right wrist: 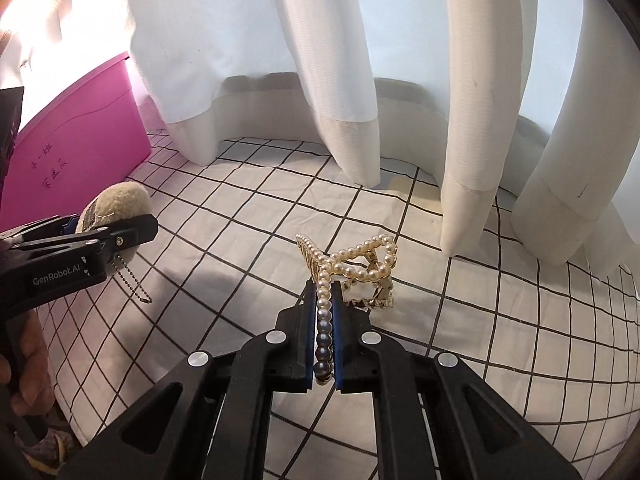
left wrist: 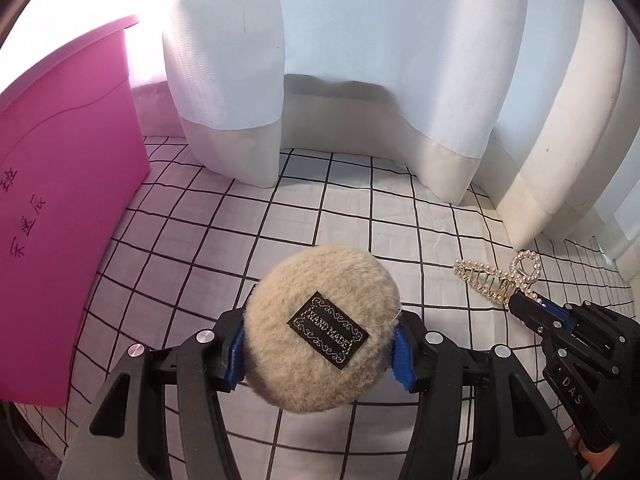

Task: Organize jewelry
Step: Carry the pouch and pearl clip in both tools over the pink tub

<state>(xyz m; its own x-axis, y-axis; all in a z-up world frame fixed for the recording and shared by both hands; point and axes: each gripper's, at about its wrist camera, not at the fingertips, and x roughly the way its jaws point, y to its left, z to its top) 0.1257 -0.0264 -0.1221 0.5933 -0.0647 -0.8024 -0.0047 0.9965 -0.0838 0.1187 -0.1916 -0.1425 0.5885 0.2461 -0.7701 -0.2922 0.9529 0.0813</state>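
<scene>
My left gripper (left wrist: 320, 350) is shut on a round beige plush pouch (left wrist: 322, 332) with a black "HAND MADE" label, held above the checked cloth. It also shows in the right wrist view (right wrist: 114, 206), with a bead chain (right wrist: 134, 282) hanging from it. My right gripper (right wrist: 325, 300) is shut on a gold pearl hair claw clip (right wrist: 356, 264), gripping its pearl-lined handle. The clip's toothed end rests on or just above the cloth. In the left wrist view the clip (left wrist: 496, 278) lies to the right of the pouch, with the right gripper (left wrist: 528, 310) on it.
A pink plastic bin (left wrist: 64, 208) with handwritten characters stands at the left; it also shows in the right wrist view (right wrist: 76, 140). White curtains (left wrist: 360, 80) hang along the back onto the black-and-white checked cloth (left wrist: 340, 208).
</scene>
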